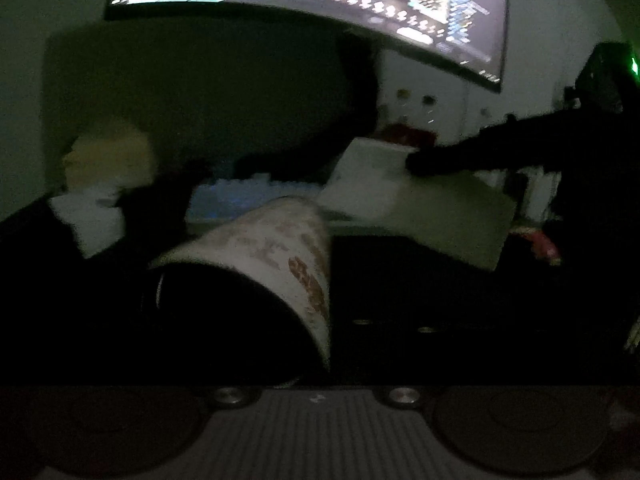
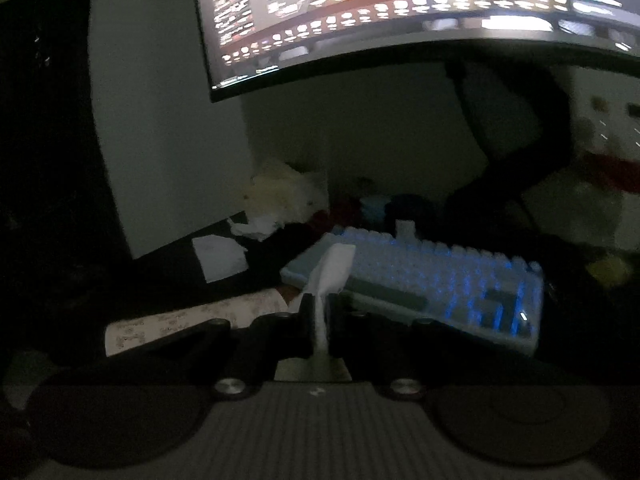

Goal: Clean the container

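The scene is dark. A white paper cup with brown print (image 1: 276, 256) is held tilted in my left gripper (image 1: 244, 304), whose dark fingers close around it. The cup also shows low left in the right wrist view (image 2: 192, 320). My right gripper (image 2: 319, 320) is shut on a white tissue (image 2: 332, 268) that sticks up between its fingers. In the left wrist view the right gripper's dark finger (image 1: 460, 160) holds that white tissue (image 1: 420, 208) to the right of the cup, apart from it.
A lit monitor (image 2: 400, 12) hangs above the dark desk. A blue-lit keyboard (image 2: 440, 280) lies ahead. Crumpled tissues and paper (image 2: 280, 200) lie at the back left. A white paper slip (image 2: 220, 258) lies on the desk.
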